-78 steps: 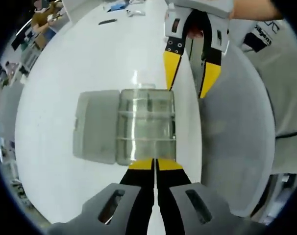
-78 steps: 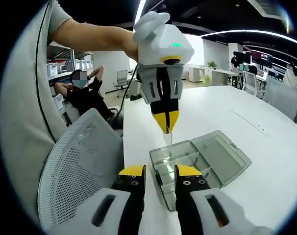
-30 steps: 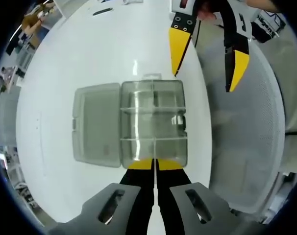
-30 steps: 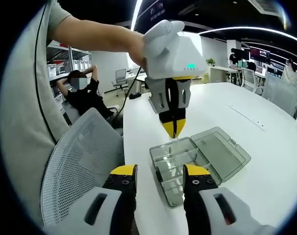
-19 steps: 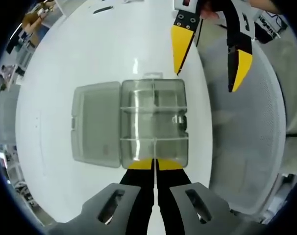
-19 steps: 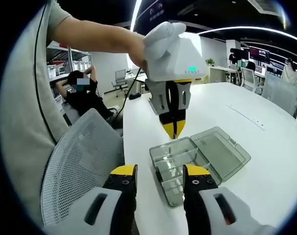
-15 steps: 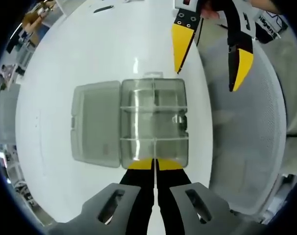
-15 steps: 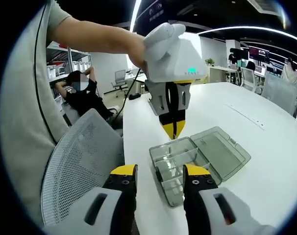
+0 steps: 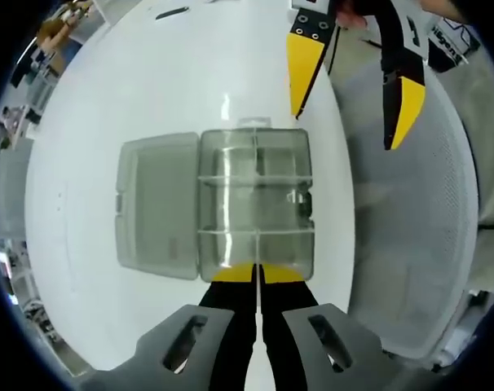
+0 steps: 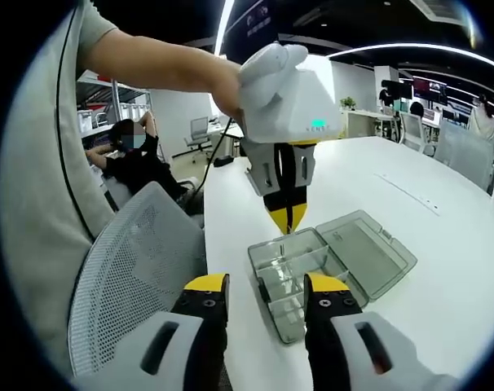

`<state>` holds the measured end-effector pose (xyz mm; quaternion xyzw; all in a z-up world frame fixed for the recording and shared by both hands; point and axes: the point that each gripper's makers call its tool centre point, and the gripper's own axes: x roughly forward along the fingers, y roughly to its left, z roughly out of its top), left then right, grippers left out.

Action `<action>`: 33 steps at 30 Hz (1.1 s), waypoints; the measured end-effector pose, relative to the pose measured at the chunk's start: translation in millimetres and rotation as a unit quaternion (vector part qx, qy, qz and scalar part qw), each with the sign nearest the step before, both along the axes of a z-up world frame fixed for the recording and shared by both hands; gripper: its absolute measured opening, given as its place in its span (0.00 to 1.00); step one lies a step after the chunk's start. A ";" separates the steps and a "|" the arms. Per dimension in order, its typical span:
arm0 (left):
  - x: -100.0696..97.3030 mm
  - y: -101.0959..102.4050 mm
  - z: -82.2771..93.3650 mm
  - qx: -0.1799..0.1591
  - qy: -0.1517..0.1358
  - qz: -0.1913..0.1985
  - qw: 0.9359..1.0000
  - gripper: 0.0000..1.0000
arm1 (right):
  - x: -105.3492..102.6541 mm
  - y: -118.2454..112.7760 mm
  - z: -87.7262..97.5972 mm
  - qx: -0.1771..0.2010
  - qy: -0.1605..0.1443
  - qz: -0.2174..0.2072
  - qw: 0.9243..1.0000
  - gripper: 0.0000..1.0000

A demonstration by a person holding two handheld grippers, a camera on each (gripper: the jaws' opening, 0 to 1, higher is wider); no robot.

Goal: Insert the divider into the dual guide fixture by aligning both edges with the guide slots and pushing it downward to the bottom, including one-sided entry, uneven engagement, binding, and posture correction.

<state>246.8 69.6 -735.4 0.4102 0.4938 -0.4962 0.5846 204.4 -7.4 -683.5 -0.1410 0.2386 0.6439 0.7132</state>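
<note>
White table [image 9: 149, 73] holds the clear box [image 9: 255, 204] with dividers seemingly seated, left gripper [image 10: 288, 218] pinched shut above it, right gripper [image 10: 263, 289] spread wide, empty.

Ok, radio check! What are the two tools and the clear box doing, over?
Left tool shut, hovering above the clear box. Right tool open, empty, beside the box. Box lid open flat on the table. Nothing in the way.
</note>
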 end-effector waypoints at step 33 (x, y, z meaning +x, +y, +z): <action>0.1 -0.1 -8.1 0.005 0.016 -0.012 1.000 0.00 | 0.9 0.1 0.9 0.001 0.002 -0.001 1.000 0.32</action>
